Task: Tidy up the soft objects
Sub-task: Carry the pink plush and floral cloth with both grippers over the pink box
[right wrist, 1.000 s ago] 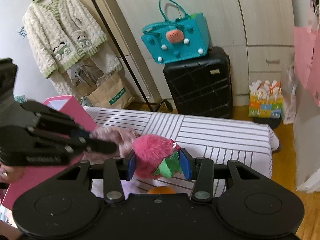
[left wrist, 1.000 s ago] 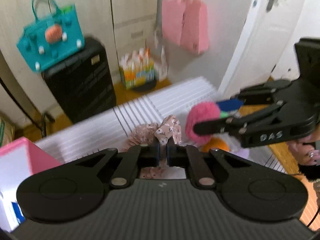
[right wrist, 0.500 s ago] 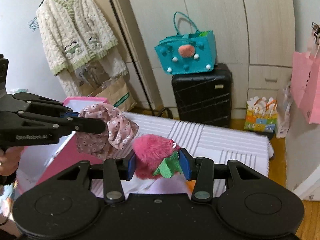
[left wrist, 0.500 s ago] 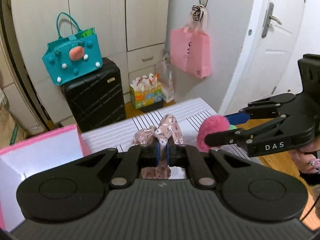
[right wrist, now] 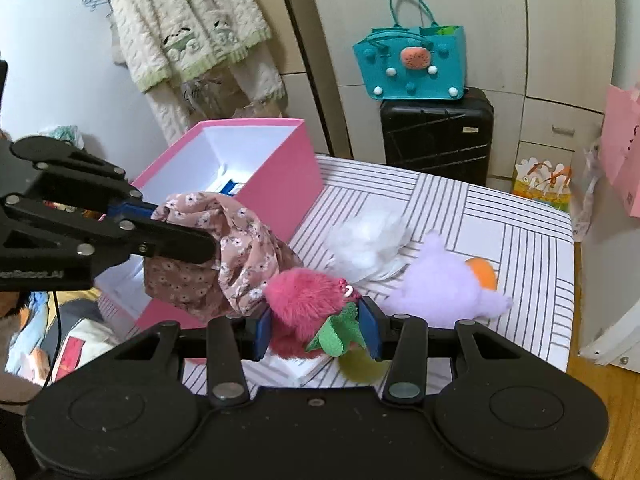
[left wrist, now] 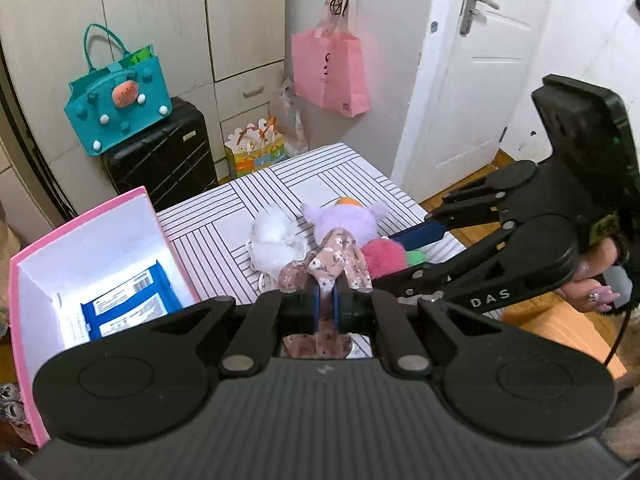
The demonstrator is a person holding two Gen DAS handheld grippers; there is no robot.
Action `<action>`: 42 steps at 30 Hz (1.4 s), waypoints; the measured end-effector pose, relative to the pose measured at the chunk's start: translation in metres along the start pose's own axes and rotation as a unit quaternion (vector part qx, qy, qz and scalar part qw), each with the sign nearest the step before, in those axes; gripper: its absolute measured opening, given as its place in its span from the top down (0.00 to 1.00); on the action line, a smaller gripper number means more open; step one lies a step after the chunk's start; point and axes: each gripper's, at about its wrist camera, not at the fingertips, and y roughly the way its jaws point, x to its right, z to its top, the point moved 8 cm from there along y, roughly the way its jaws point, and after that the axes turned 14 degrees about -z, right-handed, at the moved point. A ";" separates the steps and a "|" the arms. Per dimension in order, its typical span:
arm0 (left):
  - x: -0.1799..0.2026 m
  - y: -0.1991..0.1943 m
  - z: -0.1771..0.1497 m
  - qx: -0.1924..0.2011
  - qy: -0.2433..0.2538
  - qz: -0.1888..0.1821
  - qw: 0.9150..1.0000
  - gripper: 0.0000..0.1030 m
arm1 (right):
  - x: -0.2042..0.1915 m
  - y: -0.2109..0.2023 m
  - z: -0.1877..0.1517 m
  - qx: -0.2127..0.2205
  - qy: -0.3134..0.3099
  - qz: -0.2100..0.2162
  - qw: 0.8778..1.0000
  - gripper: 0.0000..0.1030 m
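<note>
The left claw (left wrist: 326,306) grips the floral cloth (right wrist: 224,256) and the right claw (right wrist: 316,330) the pink pompom (right wrist: 304,300), both aloft beside the pink box (right wrist: 276,184); the white fluff (right wrist: 368,240) and purple plush (right wrist: 440,280) still lie on the counter (right wrist: 520,280), unsorted.

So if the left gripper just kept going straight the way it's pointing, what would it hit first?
Probably the purple plush on the striped table, directly beyond the floral cloth the left gripper holds; depth is unclear.
</note>
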 end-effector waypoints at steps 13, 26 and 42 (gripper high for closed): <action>0.012 -0.085 -0.033 0.037 -0.002 0.030 0.999 0.94 | -0.061 -0.055 -0.011 -0.016 -0.045 0.036 0.998 0.51; -0.016 -0.153 -0.062 0.080 -0.013 0.082 0.993 0.94 | -0.138 -0.080 0.011 0.001 -0.086 0.106 0.991 0.51; -0.149 -0.116 -0.061 0.099 -0.081 0.116 0.985 0.94 | -0.172 0.013 0.088 0.042 -0.127 0.072 0.988 0.51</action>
